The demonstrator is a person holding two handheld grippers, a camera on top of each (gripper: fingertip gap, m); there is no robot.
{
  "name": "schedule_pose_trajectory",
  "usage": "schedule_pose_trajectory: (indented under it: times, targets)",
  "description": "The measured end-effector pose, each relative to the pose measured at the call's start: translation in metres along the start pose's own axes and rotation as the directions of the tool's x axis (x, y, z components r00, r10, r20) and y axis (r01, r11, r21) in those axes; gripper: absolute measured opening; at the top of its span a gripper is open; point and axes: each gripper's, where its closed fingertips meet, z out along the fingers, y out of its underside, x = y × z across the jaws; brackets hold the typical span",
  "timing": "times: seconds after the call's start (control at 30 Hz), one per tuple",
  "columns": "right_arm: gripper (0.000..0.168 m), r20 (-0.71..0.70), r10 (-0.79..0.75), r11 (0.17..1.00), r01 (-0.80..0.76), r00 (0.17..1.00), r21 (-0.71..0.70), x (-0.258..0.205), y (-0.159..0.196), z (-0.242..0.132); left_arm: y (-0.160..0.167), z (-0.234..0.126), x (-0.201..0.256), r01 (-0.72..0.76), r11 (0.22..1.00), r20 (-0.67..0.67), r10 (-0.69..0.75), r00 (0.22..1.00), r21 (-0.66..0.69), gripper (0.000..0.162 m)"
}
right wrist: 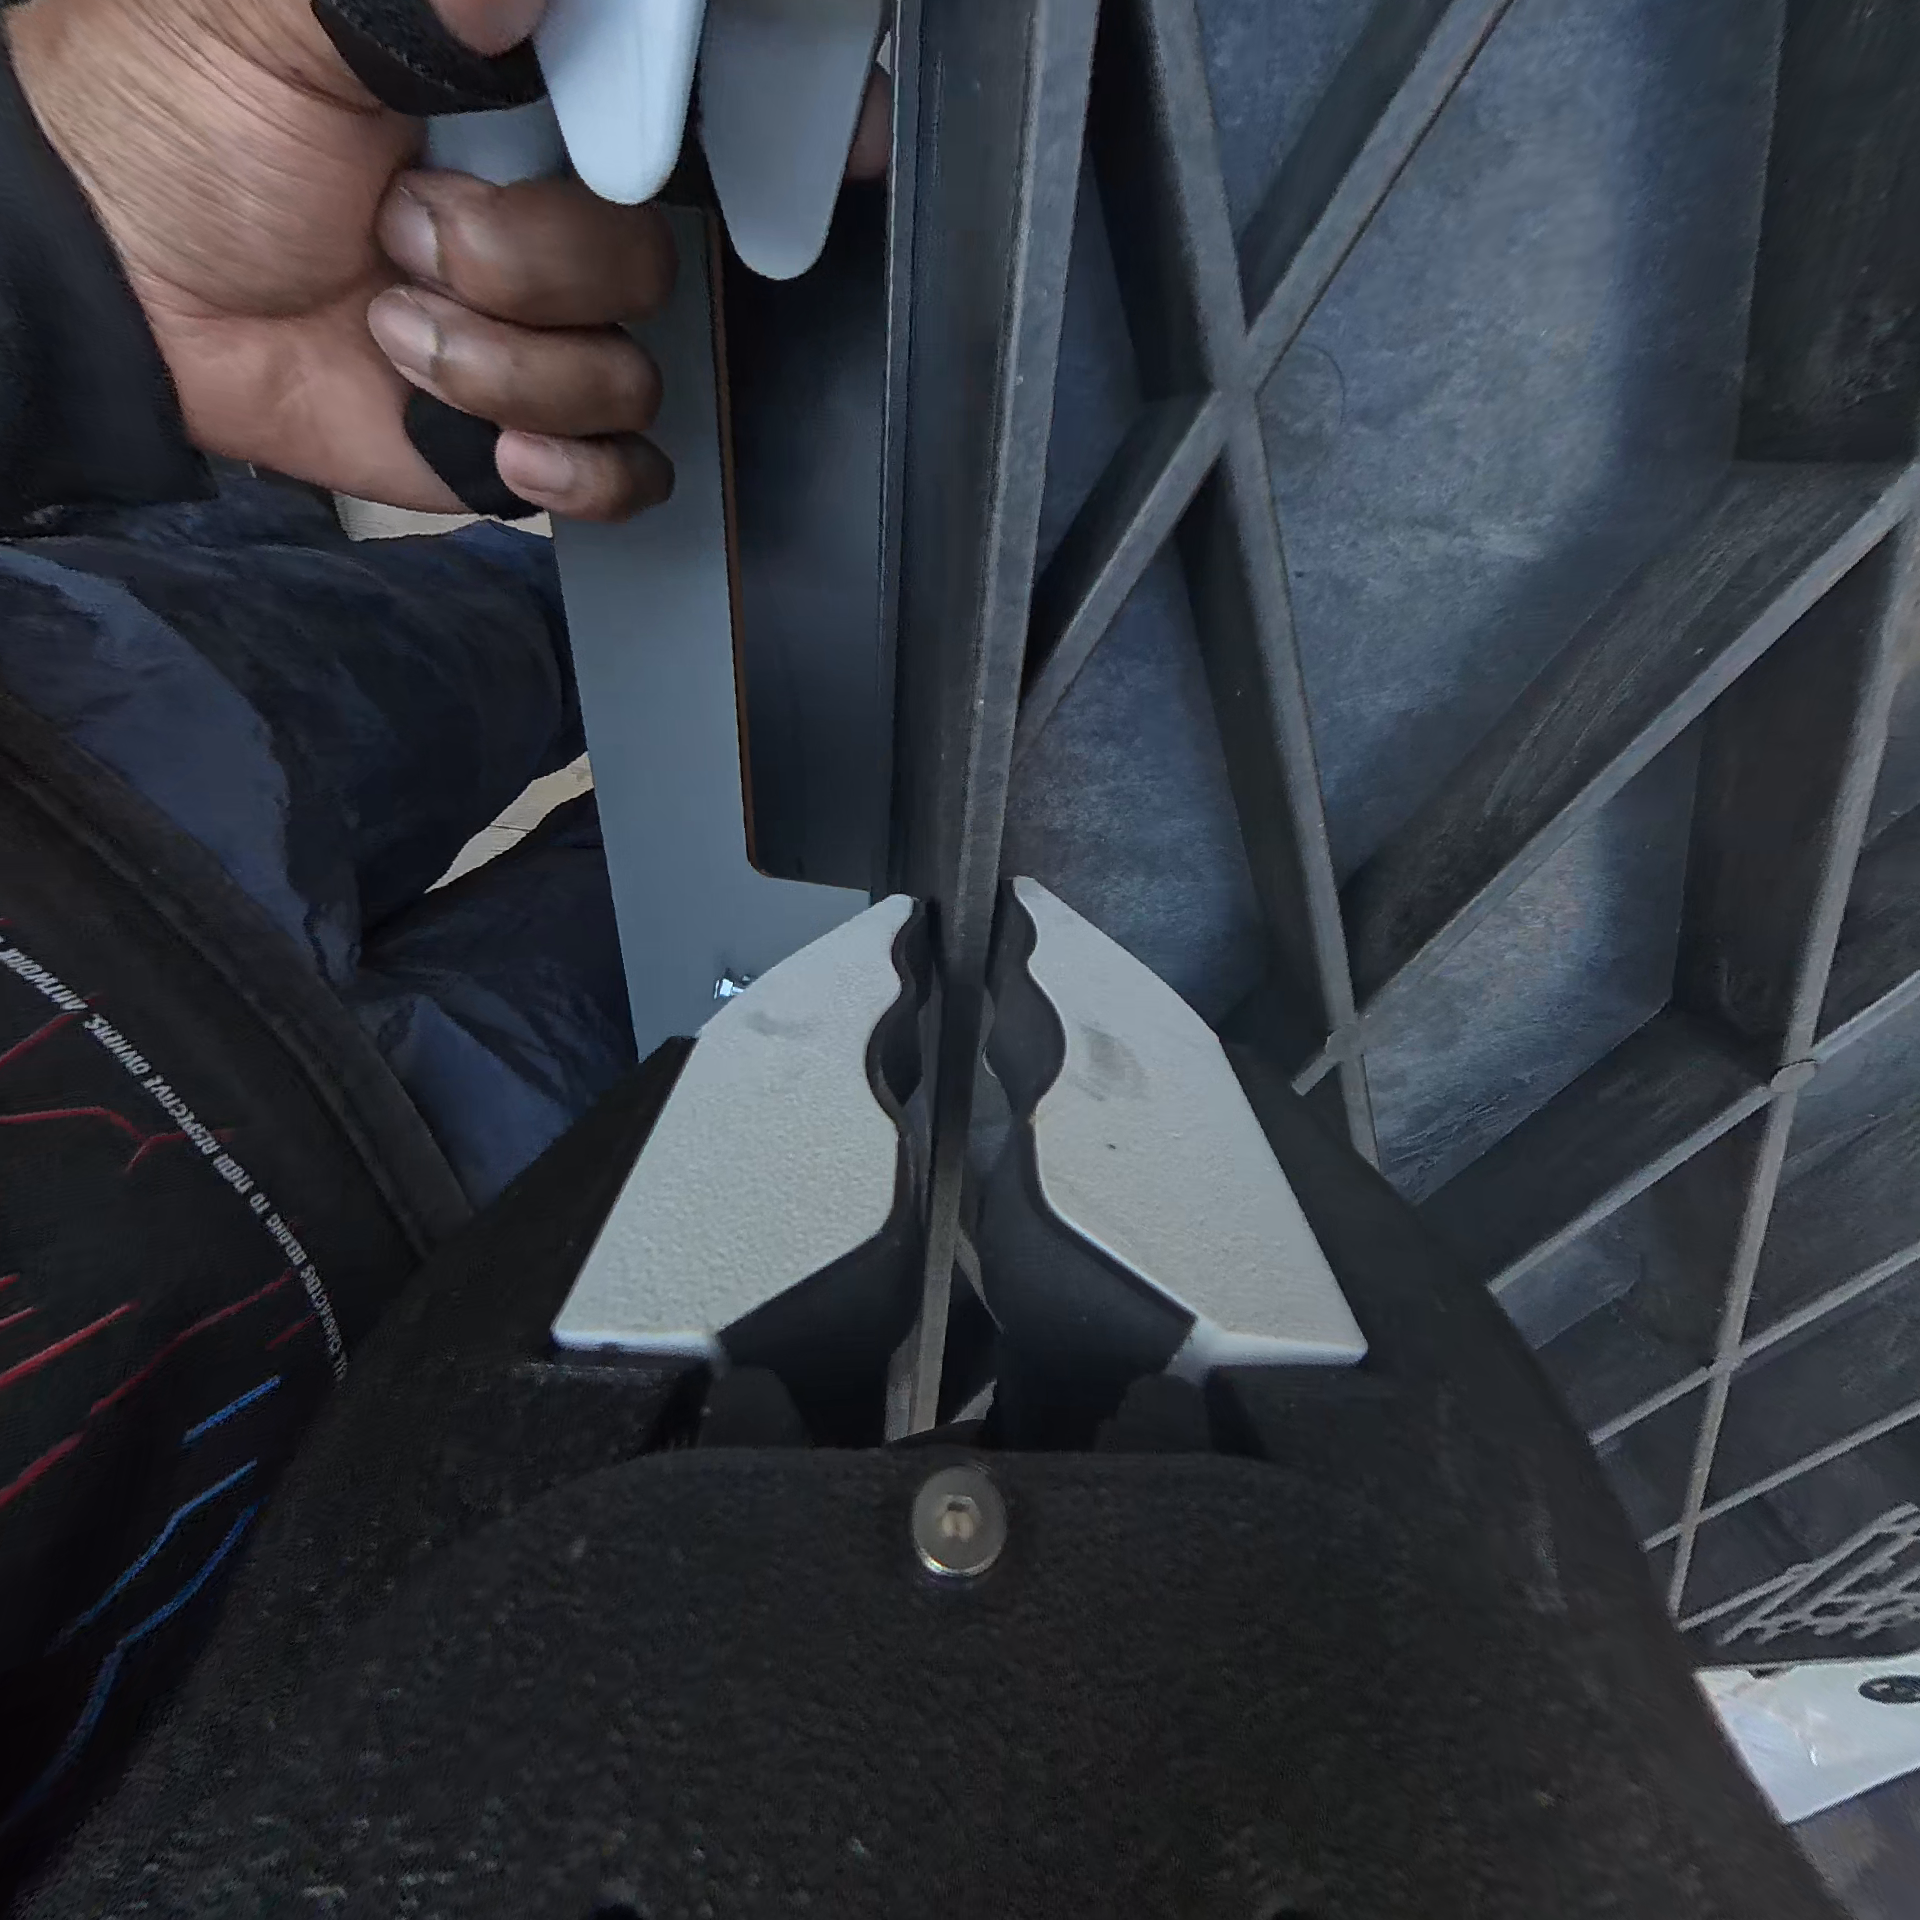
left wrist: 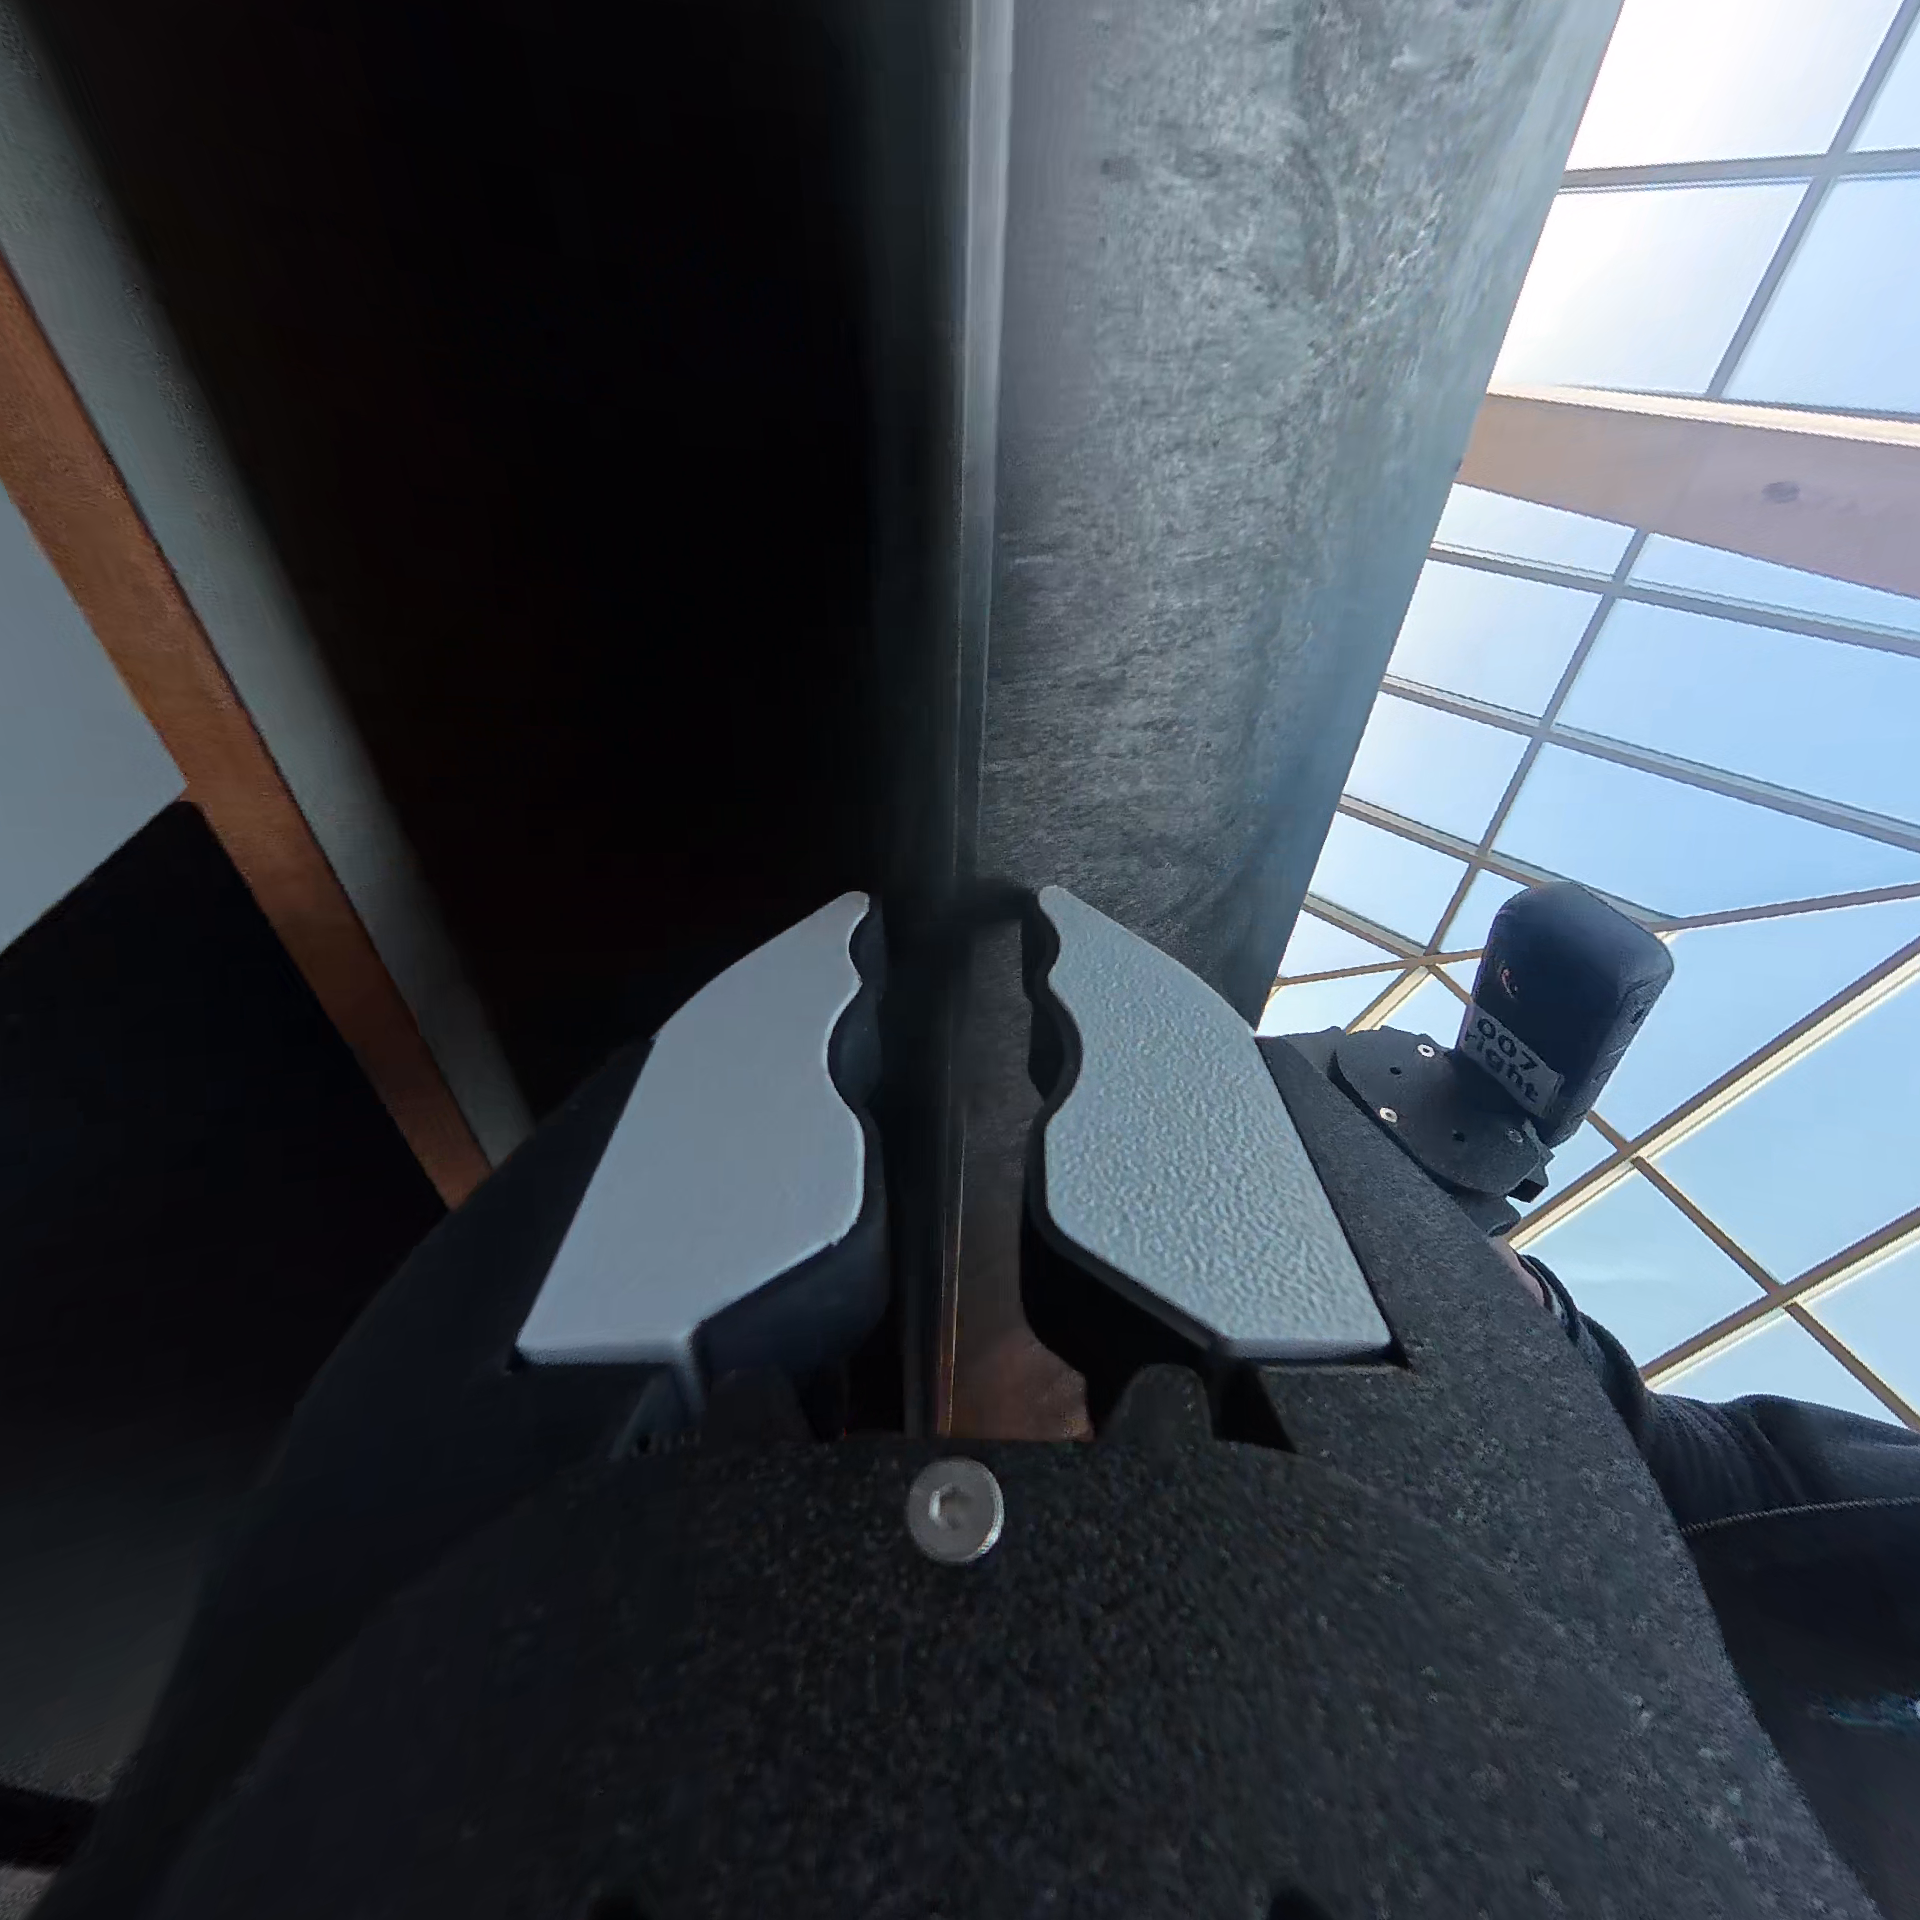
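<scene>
Window panes and a pale wooden beam point(left wrist: 1704, 478) fill the background behind a dark ribbed plastic panel point(right wrist: 1455, 644), held on edge between both tools. Its thin rim point(right wrist: 961, 1039) runs straight through the right tongs point(right wrist: 964, 1049), which pinch it tight. The left tongs point(left wrist: 954, 1060) straddle the same panel's edge point(left wrist: 951, 727), narrowly parted around it (contact unclear). A hand point(right wrist: 343, 270) grips the left tool's handle beside the panel, apparently steadying it upright.

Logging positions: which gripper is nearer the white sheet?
Right. The right gripper grips the ribbed panel's rim near the white sheet; the left gripper straddles that rim farther off.
</scene>
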Motion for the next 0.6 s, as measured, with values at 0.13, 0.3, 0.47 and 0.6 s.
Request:
schedule_pose_trajectory:
  times: [0.13,0.3,0.47,0.6]
  targets:
    - [0.011,0.001,-0.033,0.999,0.033,0.999,0.009,0.008,0.005,-0.030,0.007,0.011,0.028,-0.012,0.999,-0.062,0.010,0.998,-0.040,0.020]
    - [0.014,0.027,-0.085,0.996,0.085,0.996,0.008,0.018,0.017,-0.071,0.022,0.025,0.069,-0.042,0.994,-0.145,0.027,0.989,-0.103,0.019]
    - [0.015,0.060,-0.126,0.992,0.127,0.990,-0.009,0.026,0.029,-0.106,0.037,0.036,0.105,-0.081,0.986,-0.188,0.053,0.981,-0.144,0.020]
    - [0.017,0.086,-0.142,0.990,0.141,0.986,0.009,0.030,0.034,-0.134,0.044,0.043,0.136,-0.113,0.981,-0.219,0.077,0.973,-0.159,0.021]
